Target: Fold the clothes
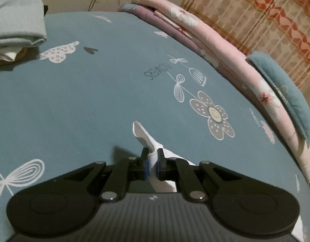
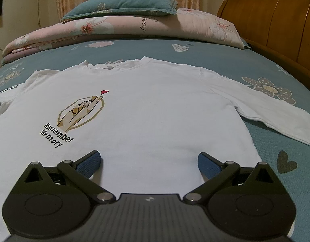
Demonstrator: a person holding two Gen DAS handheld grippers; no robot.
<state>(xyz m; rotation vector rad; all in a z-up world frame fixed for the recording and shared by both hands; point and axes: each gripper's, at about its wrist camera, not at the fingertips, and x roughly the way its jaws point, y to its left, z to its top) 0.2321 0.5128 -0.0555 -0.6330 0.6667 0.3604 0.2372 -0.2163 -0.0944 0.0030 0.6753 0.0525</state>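
White long-sleeved shirt [image 2: 155, 104] lies face up and spread flat on the bed [image 2: 255, 64], collar toward the rolled pink quilt [image 2: 134, 28], printed hand motif and "Remember Memory" showing. One sleeve [image 2: 275, 117] runs out straight to the side across the blue sheet; the other side runs out of frame, so I cannot say how it lies.

Left tongs [image 1: 152, 164]: pinched narrow on a bit of white cloth [image 1: 142, 135], which pokes up past the pads. I judge it an edge or sleeve end of the same shirt, though this view does not show the join.

Right tongs [image 2: 149, 162]: wide apart, holding nothing, poised over the lower hem area of the shirt, pads either side of bare white fabric.

A folded pale garment [image 1: 16, 20] sits far off on the bed, seen from the left wrist.

Progress, my judgement: barely begun for this shirt. Body unfolded, no crease made. One grip is set; sleeves, sides and the final halving all remain.
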